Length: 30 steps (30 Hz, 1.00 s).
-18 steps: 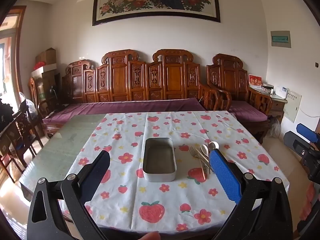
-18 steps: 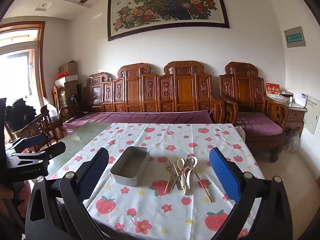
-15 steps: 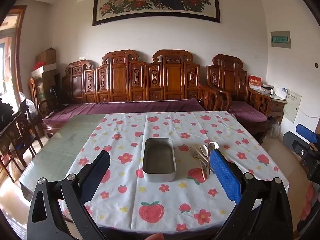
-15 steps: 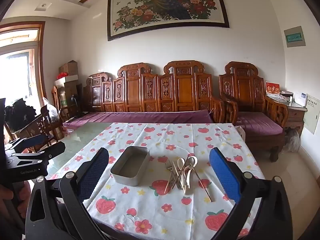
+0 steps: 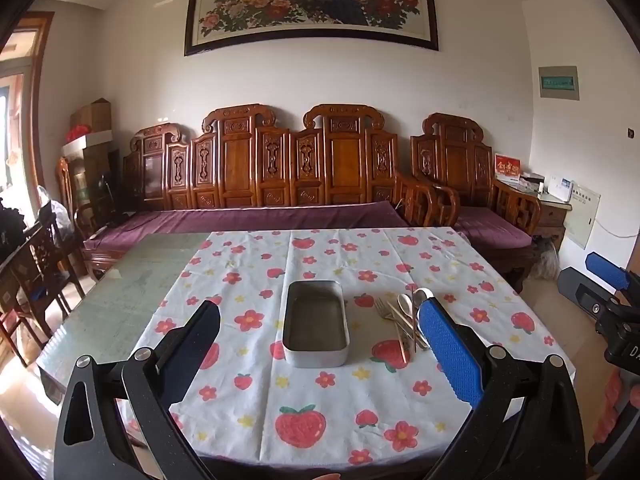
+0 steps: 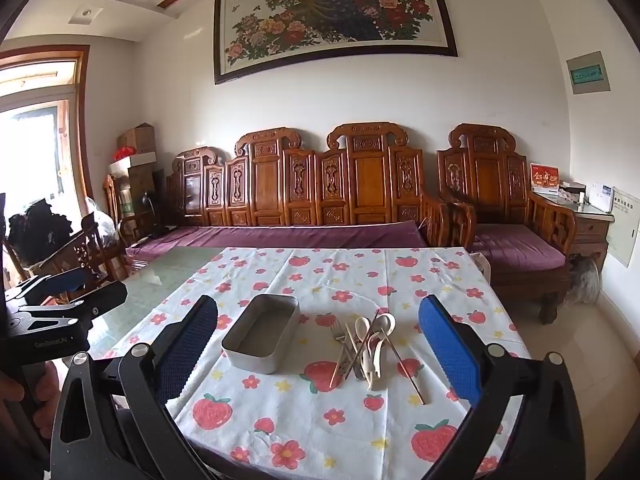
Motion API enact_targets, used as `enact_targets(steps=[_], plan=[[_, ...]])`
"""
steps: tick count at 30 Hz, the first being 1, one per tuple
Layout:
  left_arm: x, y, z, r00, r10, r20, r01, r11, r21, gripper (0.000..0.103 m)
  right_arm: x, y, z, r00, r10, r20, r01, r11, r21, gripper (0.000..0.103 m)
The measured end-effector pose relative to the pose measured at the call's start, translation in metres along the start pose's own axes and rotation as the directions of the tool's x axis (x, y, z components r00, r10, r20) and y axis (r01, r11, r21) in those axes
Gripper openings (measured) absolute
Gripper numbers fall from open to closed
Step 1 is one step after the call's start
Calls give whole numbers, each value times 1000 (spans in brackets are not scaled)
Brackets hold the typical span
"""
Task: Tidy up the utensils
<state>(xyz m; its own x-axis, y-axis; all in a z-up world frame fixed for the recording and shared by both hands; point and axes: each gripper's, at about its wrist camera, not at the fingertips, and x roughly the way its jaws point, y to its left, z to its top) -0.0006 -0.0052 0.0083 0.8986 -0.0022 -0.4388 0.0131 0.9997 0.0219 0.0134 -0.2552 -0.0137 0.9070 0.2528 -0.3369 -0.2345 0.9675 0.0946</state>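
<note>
The utensils [image 6: 366, 346] lie in a loose crossed heap on the tablecloth [image 6: 320, 412]: a fork, pale spoons and thin chopstick-like sticks, though the overlap makes it hard to count each piece. Just to their left, close but seemingly not touching, sits the metal tray [image 6: 262, 332], a shallow rectangular tin with nothing in it. In the right wrist view the heap falls between the two blue-padded fingers [image 6: 450, 354] of the right gripper [image 6: 318, 354], nearer the right-hand finger, and well ahead of the tips; the jaws stand spread wide and hold nothing. In the left wrist view the tray [image 5: 315, 326] lies almost midway between the fingers of the left gripper [image 5: 320, 354], again beyond the tips, with the utensils [image 5: 402, 320] just inside and partly hidden behind the right-hand finger [image 5: 448, 354]; this claw too is spread wide and grips nothing. The cloth, white with strawberries and red flowers, covers the right part of a glass-topped table [image 6: 160, 280]. Beyond stands a carved wooden bench [image 6: 320, 196] with purple cushions, under a framed peacock painting [image 6: 336, 12].
</note>
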Motion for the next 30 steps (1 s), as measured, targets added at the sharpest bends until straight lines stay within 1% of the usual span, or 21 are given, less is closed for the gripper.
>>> enact_targets(steps=[8, 9, 30], plan=[[-2, -3, 5, 1000, -3, 7, 3, 1000, 1, 97, -1, -1, 0, 1000, 1, 0, -1, 1000, 1, 101], [-9, -2, 4, 1000, -5, 11, 5, 1000, 2, 97, -1, -1, 0, 1000, 1, 1, -1, 1000, 1, 101], [-10, -2, 5, 1000, -8, 17, 8, 1000, 4, 97, 0, -3, 0, 1000, 2, 2, -2, 1000, 5, 101]])
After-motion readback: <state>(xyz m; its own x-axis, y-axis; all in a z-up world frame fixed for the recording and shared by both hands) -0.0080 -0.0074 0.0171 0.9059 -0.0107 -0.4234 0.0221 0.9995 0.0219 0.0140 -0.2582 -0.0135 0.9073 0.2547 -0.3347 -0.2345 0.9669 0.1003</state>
